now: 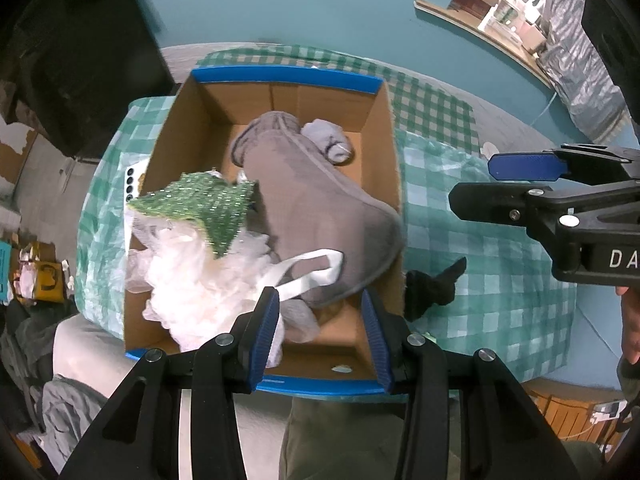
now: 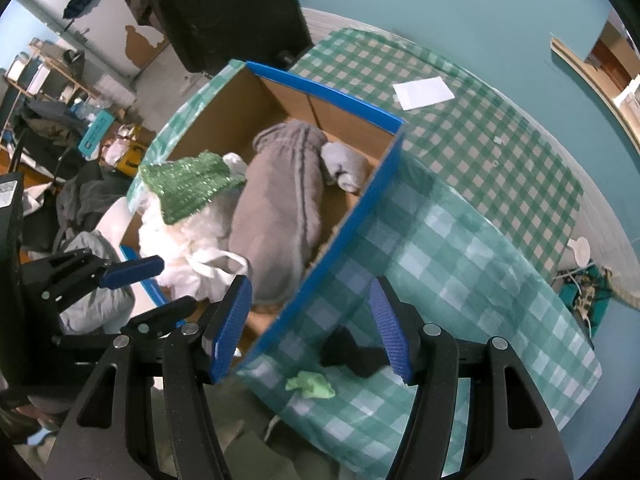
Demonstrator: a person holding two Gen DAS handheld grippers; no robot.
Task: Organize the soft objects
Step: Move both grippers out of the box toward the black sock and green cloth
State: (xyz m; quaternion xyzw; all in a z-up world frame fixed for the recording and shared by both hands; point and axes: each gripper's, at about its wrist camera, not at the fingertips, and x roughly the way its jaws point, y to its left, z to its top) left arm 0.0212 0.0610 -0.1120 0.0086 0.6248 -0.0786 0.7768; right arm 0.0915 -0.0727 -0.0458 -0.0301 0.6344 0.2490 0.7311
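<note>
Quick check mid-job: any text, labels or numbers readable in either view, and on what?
"DA" – white letters on the right gripper, cut off at the frame edge.
"3" – probably, dark mark on a yellow box on the floor; blurred.
Nothing readable on the cardboard box.

Both grippers look the same: chunky black plastic arms, silver round screws, ribbed blue pads (image 1: 266, 332). White "DA" lettering (image 1: 622, 259) on the right gripper (image 1: 472, 184).
</note>
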